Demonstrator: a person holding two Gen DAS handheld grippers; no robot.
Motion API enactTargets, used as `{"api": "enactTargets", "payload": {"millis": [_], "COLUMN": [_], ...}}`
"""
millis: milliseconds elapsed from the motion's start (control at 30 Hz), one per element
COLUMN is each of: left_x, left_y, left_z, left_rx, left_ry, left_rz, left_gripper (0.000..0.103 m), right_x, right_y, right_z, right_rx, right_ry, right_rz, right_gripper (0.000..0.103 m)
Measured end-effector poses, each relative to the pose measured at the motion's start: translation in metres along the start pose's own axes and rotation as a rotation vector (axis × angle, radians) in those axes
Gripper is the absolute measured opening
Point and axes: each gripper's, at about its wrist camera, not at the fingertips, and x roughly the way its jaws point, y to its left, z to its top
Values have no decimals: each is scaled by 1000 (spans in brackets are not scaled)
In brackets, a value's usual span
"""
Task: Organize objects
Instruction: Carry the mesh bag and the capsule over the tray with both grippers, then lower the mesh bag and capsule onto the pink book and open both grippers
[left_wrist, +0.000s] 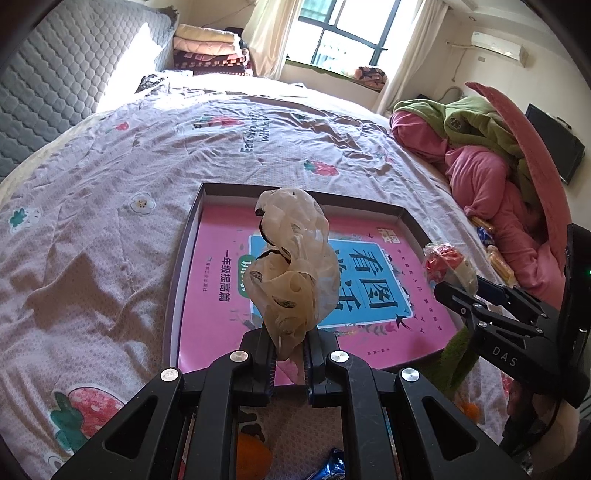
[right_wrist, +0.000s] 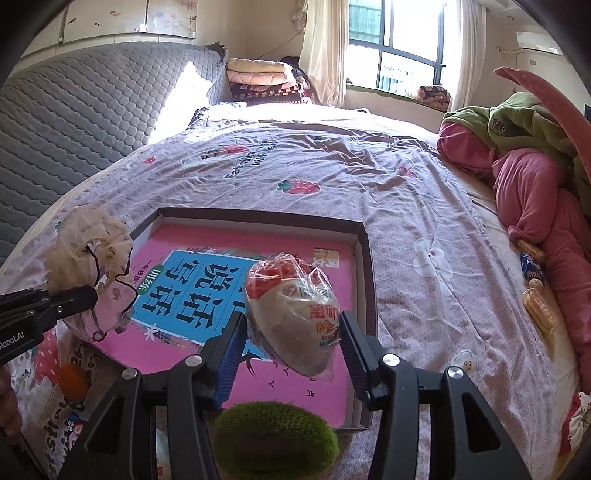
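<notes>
- Sunlit bedroom: a wide bed under a pale pink quilt (left_wrist: 110, 206) printed with strawberries and flowers, a grey quilted headboard (right_wrist: 74, 122) at the far left, a heap of pink and green bedding (right_wrist: 528, 162) along the right edge.
- On the quilt lies a shallow dark-rimmed cardboard box tray (left_wrist: 303, 194), its floor covered by a pink book with a blue title panel (right_wrist: 310, 369); apart from that book I see nothing resting inside it.
- The left gripper (left_wrist: 289, 363) is clamped on a cream gauzy fabric scrunchie with black trim (left_wrist: 291, 266), holding it upright in the air above the near part of the tray.
- The right gripper (right_wrist: 291, 339) pinches a plastic-wrapped egg-shaped snack with a red and white label (right_wrist: 295, 310) between its fingers (right_wrist: 232, 354), also aloft over the tray's right half.
- Judged from this, sorting is at an early stage: both items are carried but neither is set down.
- Left to gather, as far as visible: a fuzzy green round piece (right_wrist: 275, 439) just before the tray's near rim, an orange round fruit (right_wrist: 74, 380) and a blue foil packet (left_wrist: 332, 469) near the front, and yellow wrapped snacks with a blue packet (right_wrist: 532, 273) by the bedding at the right.
- Whether all of these belong in the tray cannot be told.
</notes>
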Motion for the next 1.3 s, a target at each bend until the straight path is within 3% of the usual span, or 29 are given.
{"api": "enactTargets", "payload": {"millis": [733, 1100, 1300], "left_x": [32, 33, 30], "left_y": [7, 6, 4], "left_z": [-1, 0, 1], "left_rx": [-35, -30, -21], "left_ry": [94, 99, 91], "left_rz": [-1, 10, 17], "left_gripper": [15, 35, 49], "right_x": [30, 30, 25], "right_y": [-6, -3, -4], "right_z": [-10, -8, -8], "right_rx": [35, 34, 38], "right_ry": [102, 118, 107], "right_rz": [-20, -33, -39], "right_gripper": [52, 53, 60]}}
